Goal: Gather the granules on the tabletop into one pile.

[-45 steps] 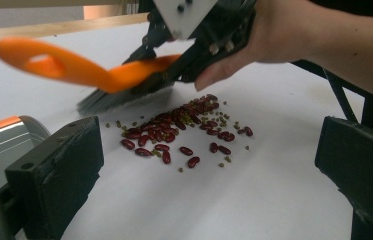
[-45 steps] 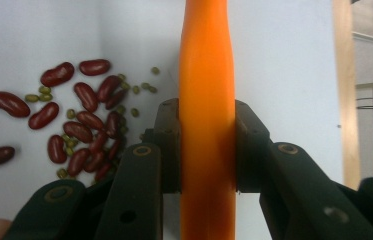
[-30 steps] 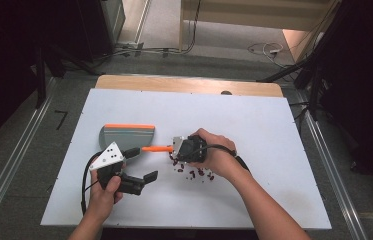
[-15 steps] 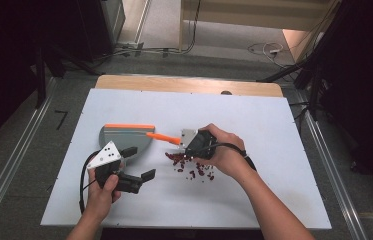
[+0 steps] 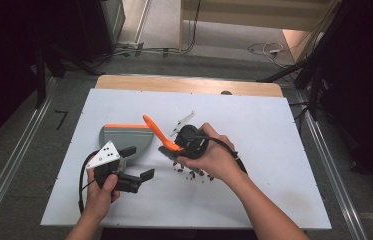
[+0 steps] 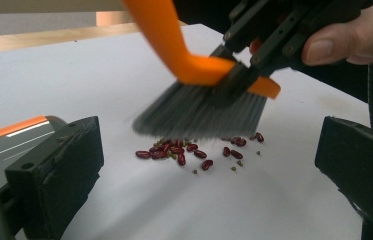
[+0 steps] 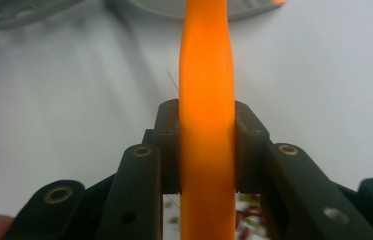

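My right gripper (image 5: 174, 146) is shut on a small hand brush with an orange handle (image 5: 155, 130) and grey bristles (image 6: 199, 114). The handle (image 7: 207, 100) is clamped between both jaws. The bristles hang just above a small heap of red beans (image 6: 184, 150) on the white table; the beans (image 5: 192, 172) lie under the right hand. A grey dustpan with an orange edge (image 5: 124, 135) lies to their left. My left gripper (image 5: 138, 162) is open beside the dustpan, with nothing between its fingers (image 6: 56, 172).
The white tabletop (image 5: 274, 150) has bare room to the right and front. A wooden strip (image 5: 189, 84) runs along its far edge. Dark equipment and cables stand on the floor beyond. The left gripper's cable (image 5: 81, 187) loops by the left wrist.
The brush handle has tilted up from nearly flat to steeply raised, and its bristles now hang over the beans. The left gripper has hardly moved.
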{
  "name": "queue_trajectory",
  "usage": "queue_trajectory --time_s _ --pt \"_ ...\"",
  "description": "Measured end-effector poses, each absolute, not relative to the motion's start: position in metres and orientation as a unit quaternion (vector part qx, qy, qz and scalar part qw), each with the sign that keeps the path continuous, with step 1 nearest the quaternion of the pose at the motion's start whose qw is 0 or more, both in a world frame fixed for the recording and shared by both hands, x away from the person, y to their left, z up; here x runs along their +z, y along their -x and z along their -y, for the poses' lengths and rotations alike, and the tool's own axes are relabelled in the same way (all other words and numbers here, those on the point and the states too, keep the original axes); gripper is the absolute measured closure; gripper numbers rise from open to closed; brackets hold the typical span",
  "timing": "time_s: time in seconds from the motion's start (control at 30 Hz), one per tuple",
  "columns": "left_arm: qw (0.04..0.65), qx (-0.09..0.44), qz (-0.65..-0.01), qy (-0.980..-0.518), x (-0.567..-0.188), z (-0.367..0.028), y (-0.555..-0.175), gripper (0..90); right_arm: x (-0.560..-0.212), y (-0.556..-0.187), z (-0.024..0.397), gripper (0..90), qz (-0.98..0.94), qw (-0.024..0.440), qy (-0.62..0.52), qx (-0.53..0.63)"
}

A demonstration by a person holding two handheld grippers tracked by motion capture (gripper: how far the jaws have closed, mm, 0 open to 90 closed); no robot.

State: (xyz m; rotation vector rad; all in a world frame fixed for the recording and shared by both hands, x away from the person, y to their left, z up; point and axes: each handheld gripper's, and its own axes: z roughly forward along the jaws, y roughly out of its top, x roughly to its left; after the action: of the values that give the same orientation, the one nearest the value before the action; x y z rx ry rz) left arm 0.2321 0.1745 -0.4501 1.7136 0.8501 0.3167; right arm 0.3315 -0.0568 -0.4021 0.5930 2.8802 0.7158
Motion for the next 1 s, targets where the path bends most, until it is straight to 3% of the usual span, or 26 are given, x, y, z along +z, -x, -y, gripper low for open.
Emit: queue_trajectory --time_s 0.33,1.0 --pt "0.564 0.133 -0.359 -0.732 -0.451 -0.173 -0.232 0.0 -0.431 -0.352 0.039 69.0 -0.916 -0.091 -0.299 0.253" --pt "0.561 0.129 -0.356 -0.736 -0.452 -0.170 -0.231 0.0 -0.462 -0.384 0.087 67.7 -0.854 -0.107 -0.448 0.242"
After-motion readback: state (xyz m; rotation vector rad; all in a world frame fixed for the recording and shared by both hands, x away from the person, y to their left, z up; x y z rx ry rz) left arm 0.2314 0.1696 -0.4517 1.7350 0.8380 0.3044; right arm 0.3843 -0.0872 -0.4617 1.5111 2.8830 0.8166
